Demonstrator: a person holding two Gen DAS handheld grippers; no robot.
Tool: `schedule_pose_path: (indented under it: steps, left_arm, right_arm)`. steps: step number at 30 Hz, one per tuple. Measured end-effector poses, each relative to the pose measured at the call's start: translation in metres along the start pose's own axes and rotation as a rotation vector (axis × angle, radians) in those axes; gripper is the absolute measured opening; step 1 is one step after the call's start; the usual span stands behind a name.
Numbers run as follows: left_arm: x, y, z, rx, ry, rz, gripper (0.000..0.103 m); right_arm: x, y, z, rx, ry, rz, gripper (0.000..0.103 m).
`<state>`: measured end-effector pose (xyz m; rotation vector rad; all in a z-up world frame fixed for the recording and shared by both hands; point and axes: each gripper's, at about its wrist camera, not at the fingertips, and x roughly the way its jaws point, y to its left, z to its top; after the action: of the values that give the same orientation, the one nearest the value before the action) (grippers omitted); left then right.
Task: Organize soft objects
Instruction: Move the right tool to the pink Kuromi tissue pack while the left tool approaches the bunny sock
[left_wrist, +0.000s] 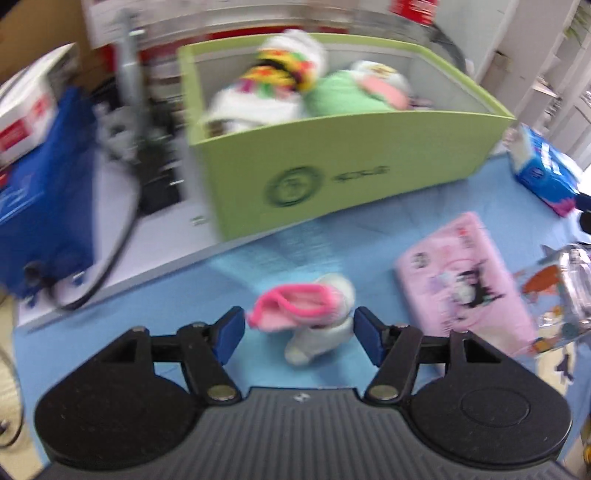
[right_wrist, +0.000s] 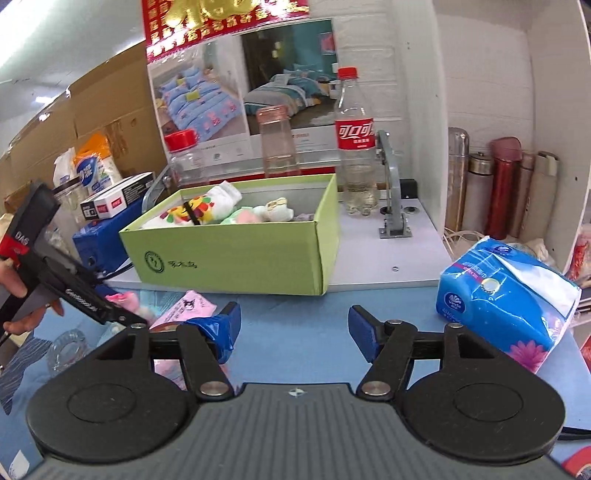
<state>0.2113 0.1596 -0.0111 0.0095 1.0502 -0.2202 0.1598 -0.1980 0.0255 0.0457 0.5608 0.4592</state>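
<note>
Squarely between left jaws: pink-cuffed sock (left_wrist: 308, 317)

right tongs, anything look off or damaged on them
Yes. The blue covering on one pad of the right tongs looks loose and wrinkled, hanging off the finger, while the other pad sits smooth and flat.

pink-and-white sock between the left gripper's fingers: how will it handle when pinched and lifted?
The pink-and-white sock lies bunched and rumpled on the blue mat, so it is probably floppy and will sag from the left gripper. It looks light. Being soft cloth, it is unlikely to slip, roll or break.
</note>
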Motion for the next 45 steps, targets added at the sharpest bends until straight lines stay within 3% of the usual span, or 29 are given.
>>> schedule_pose_path:
  steps: [4, 8, 15, 24, 32, 36, 42, 45]
  left_arm:
    - [-0.026, 0.030, -0.020, -0.092, -0.071, 0.076, 0.066]
    - [-0.052, 0.032, -0.037, -0.087, -0.157, 0.159, 0.065]
    - [-0.073, 0.024, -0.056, -0.084, -0.238, 0.119, 0.065]
    - [-0.071, 0.029, -0.064, -0.135, -0.259, 0.064, 0.065]
    - [-0.072, 0.050, -0.086, -0.294, -0.304, 0.047, 0.065]
    - [-0.073, 0.055, -0.094, -0.307, -0.301, 0.075, 0.065]
    - [-0.071, 0.067, -0.096, -0.326, -0.292, 0.121, 0.065]
    - [-0.067, 0.069, -0.098, -0.333, -0.287, 0.114, 0.065]
  right_arm:
    - [0.005, 0.003, 0.001, 0.004, 0.000, 0.023, 0.050]
    - [0.011, 0.019, 0.002, -0.022, 0.013, 0.059, 0.051]
    - [0.019, 0.063, 0.010, -0.148, 0.044, 0.117, 0.051]
    - [0.023, 0.107, 0.025, -0.351, 0.085, 0.116, 0.051]
    - [0.073, 0.139, 0.039, -0.596, 0.268, 0.077, 0.051]
    - [0.109, 0.151, 0.043, -0.689, 0.401, 0.102, 0.051]
    - [0.145, 0.134, 0.047, -0.800, 0.488, -0.063, 0.051]
    - [0.154, 0.097, 0.048, -0.727, 0.519, -0.149, 0.051]
